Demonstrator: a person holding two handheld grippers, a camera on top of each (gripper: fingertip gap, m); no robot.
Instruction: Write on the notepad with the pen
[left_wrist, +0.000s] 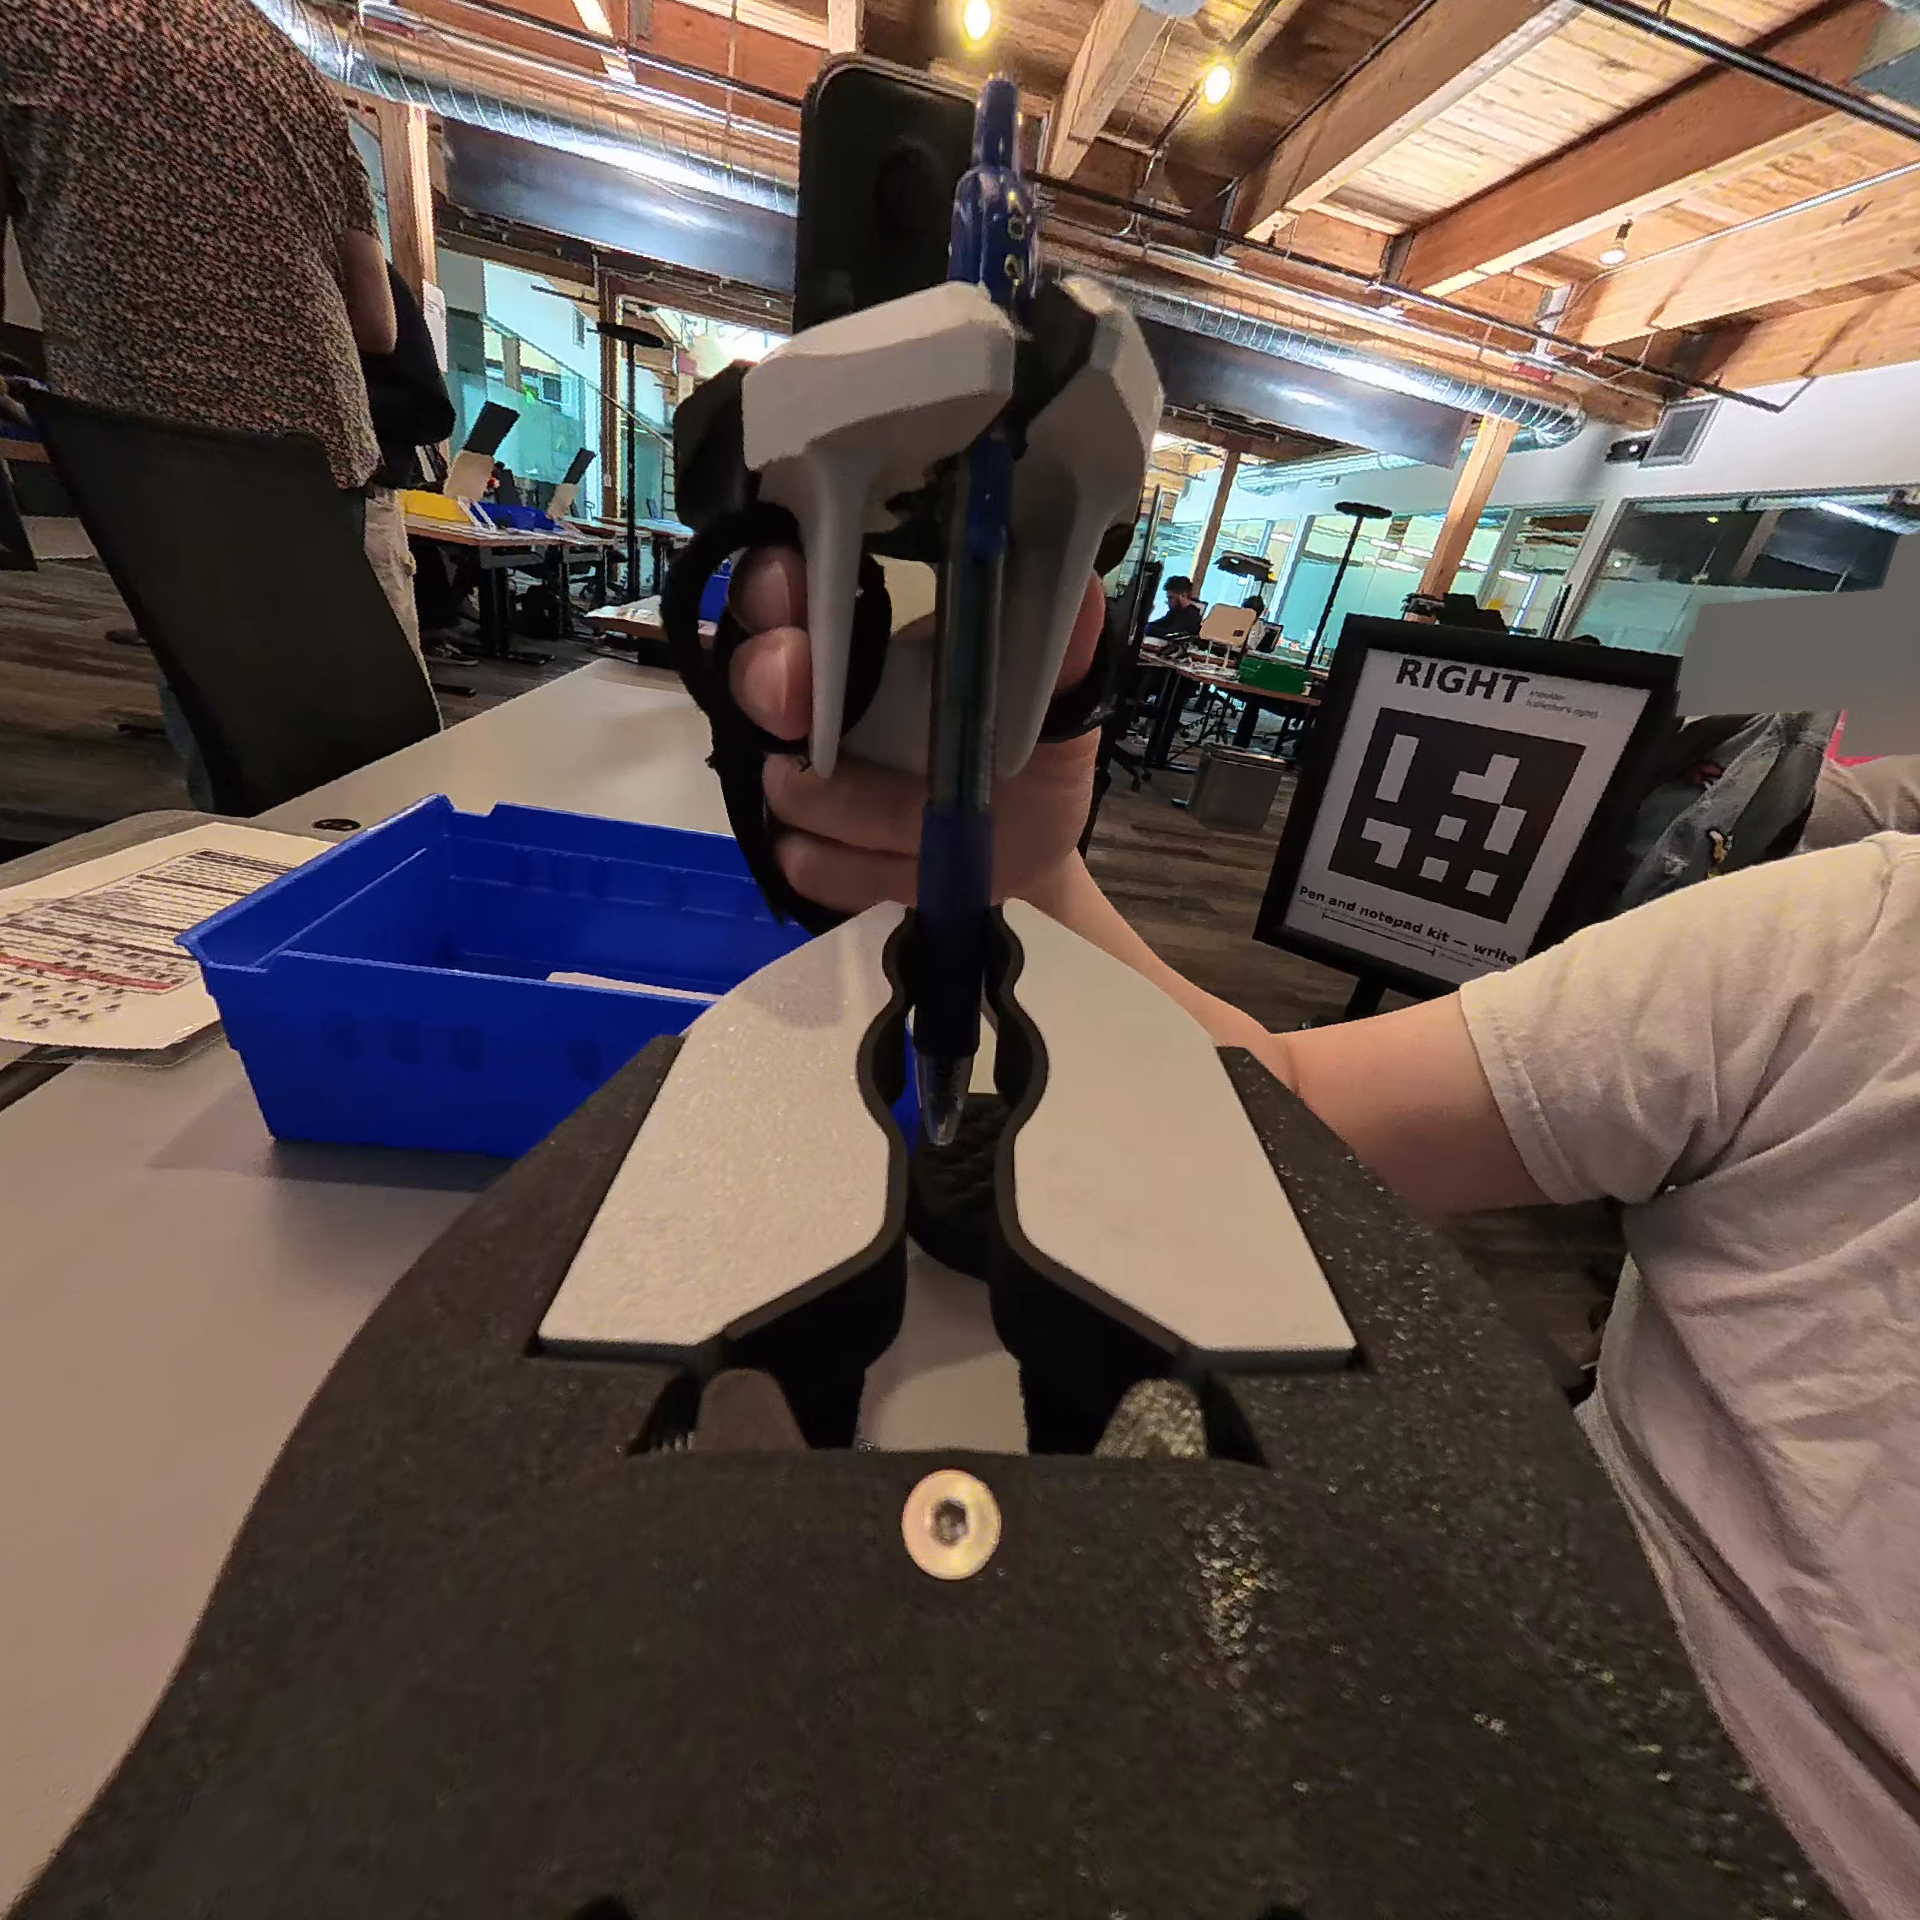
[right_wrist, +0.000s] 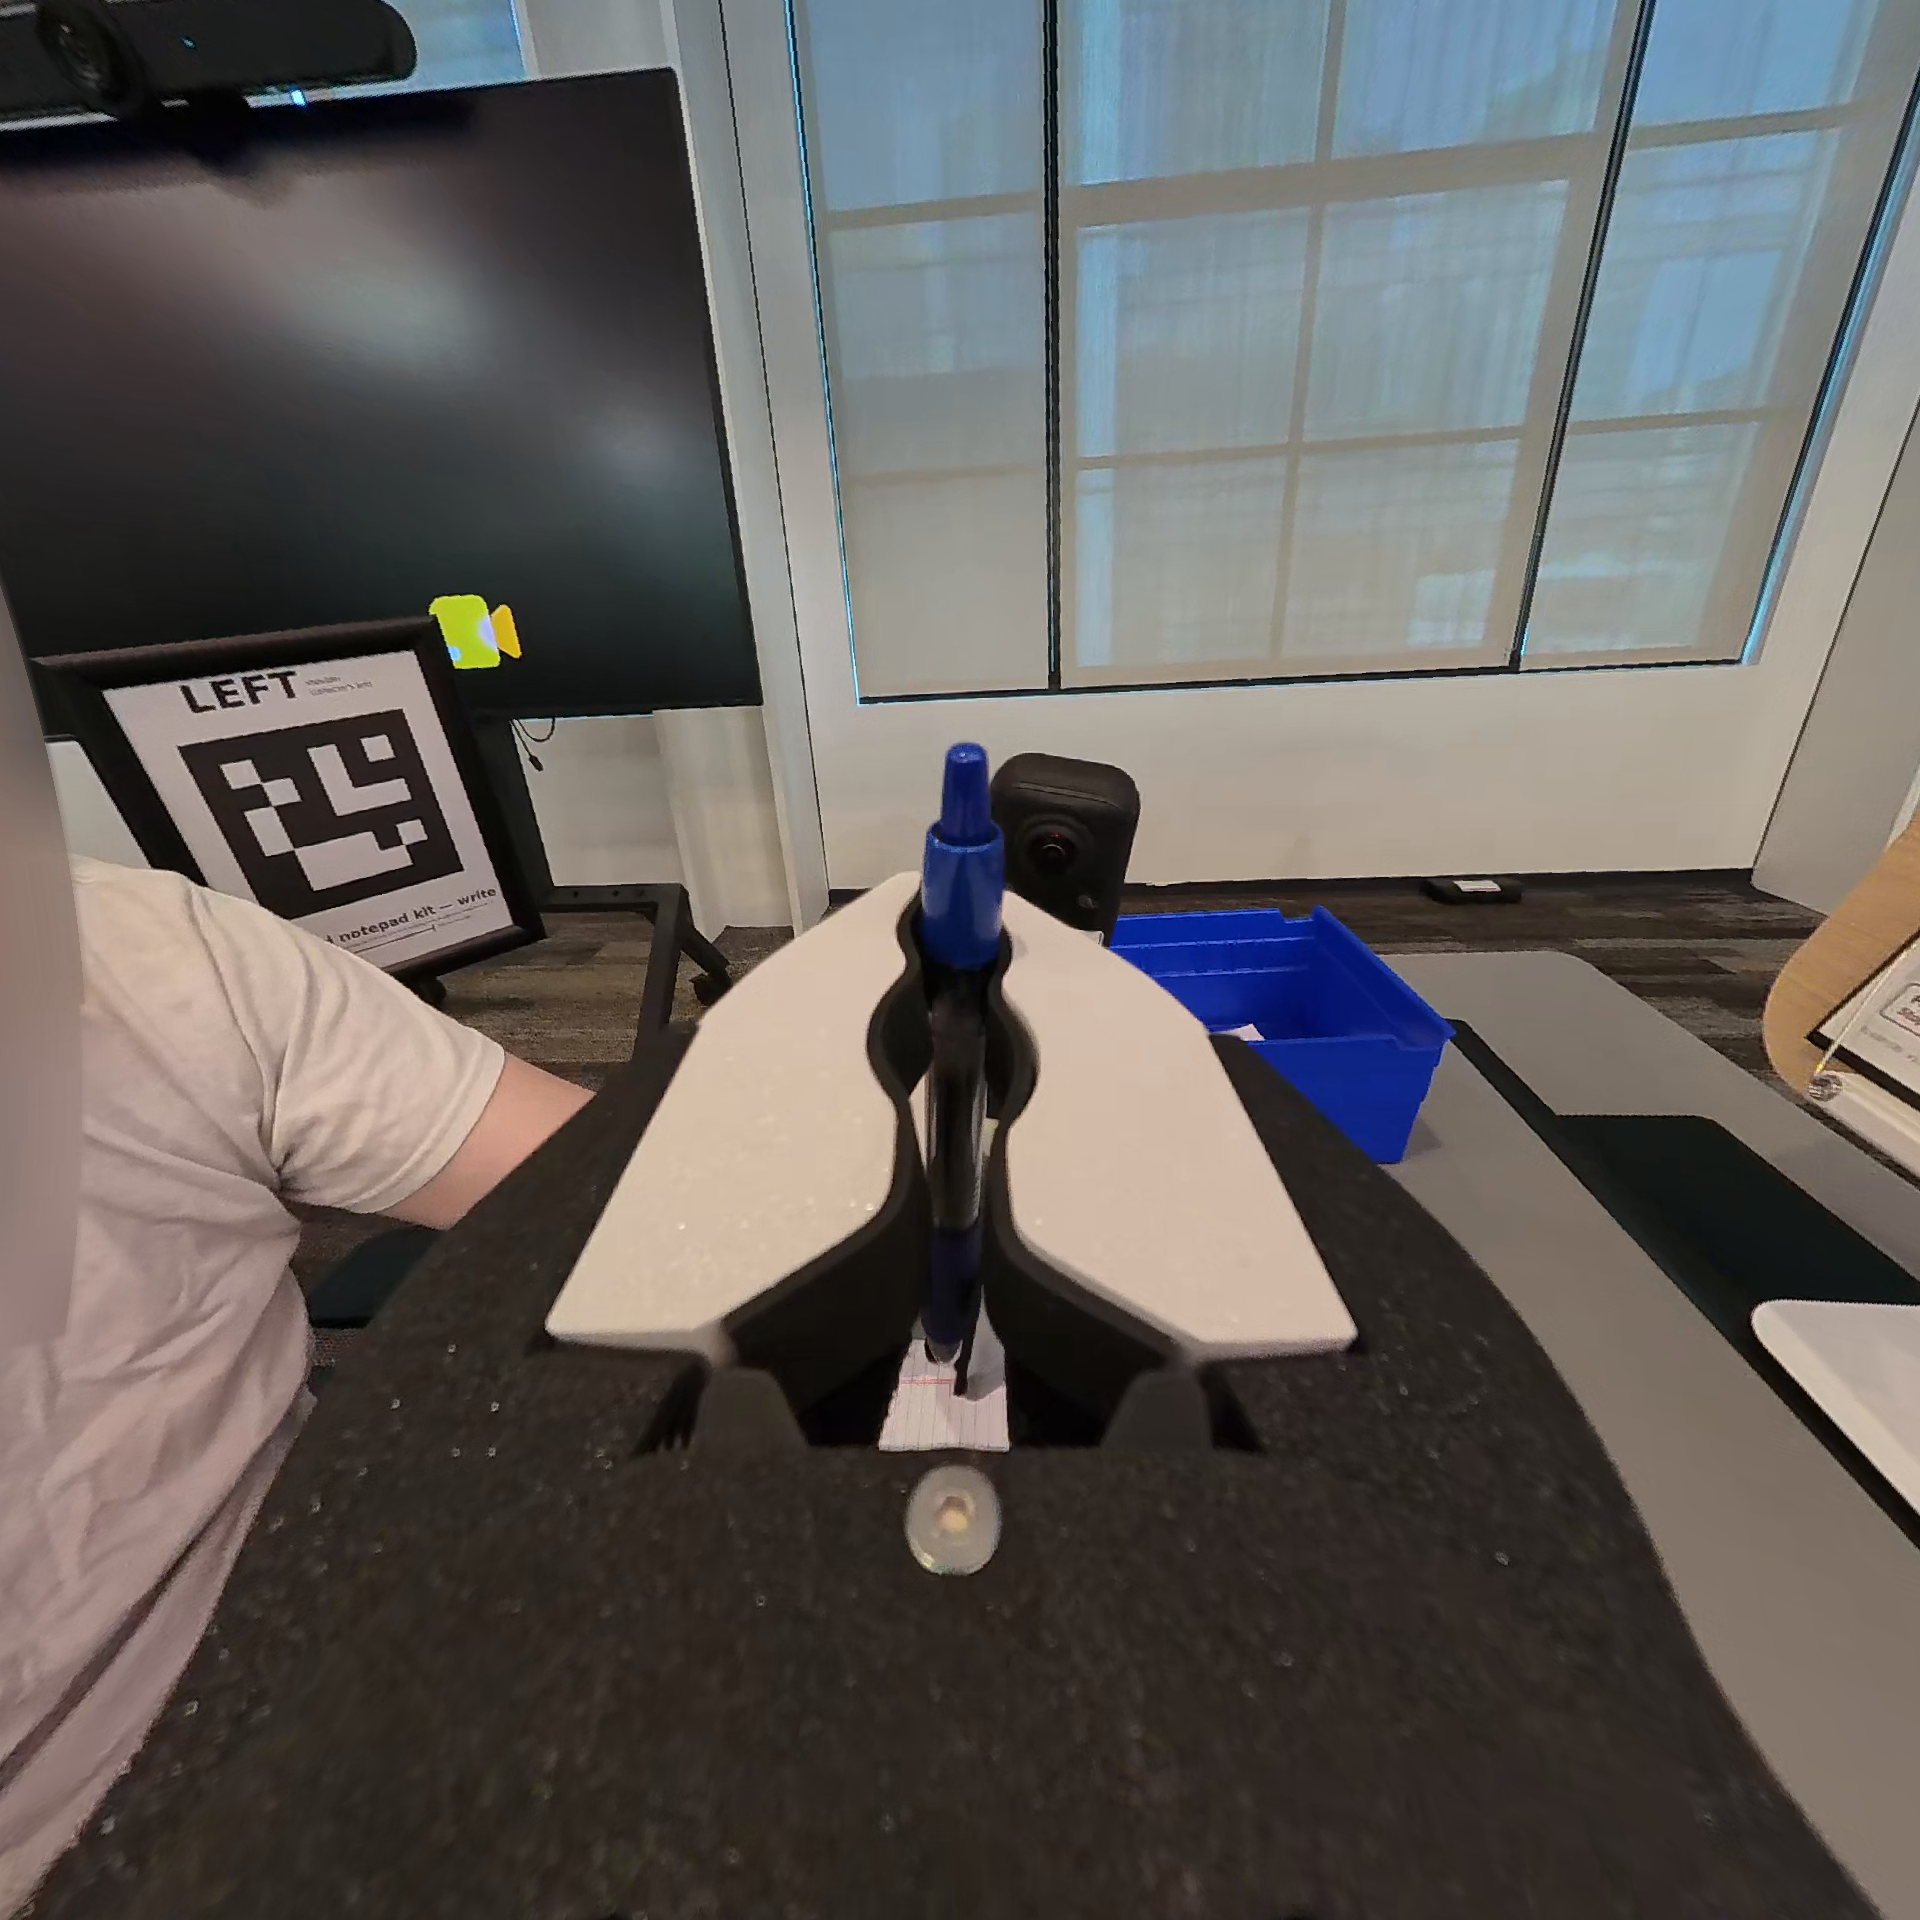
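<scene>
A blue pen (left_wrist: 961, 665) stands nearly upright, tip down. My right gripper (right_wrist: 961, 920) is shut on the pen (right_wrist: 961, 873) near its clip end; in the left wrist view it (left_wrist: 1003, 343) faces me, held by a hand. My left gripper (left_wrist: 953, 920) is closed around the pen's blue grip section, with the tip just inside its fingers. A lined notepad (right_wrist: 945, 1418) shows through the gap under my right gripper, right beneath the pen tip. Most of the notepad is hidden by the gripper body.
A blue bin (left_wrist: 468, 966) sits on the grey table (left_wrist: 156, 1299), also seen in the right wrist view (right_wrist: 1309, 997). A printed sheet (left_wrist: 94, 935) lies at the left. Marker signs (left_wrist: 1455, 810) (right_wrist: 312, 800) stand on either side. A standing person and a chair (left_wrist: 239, 603) are at far left. The grippers' ends are close to 8 cm from one another.
</scene>
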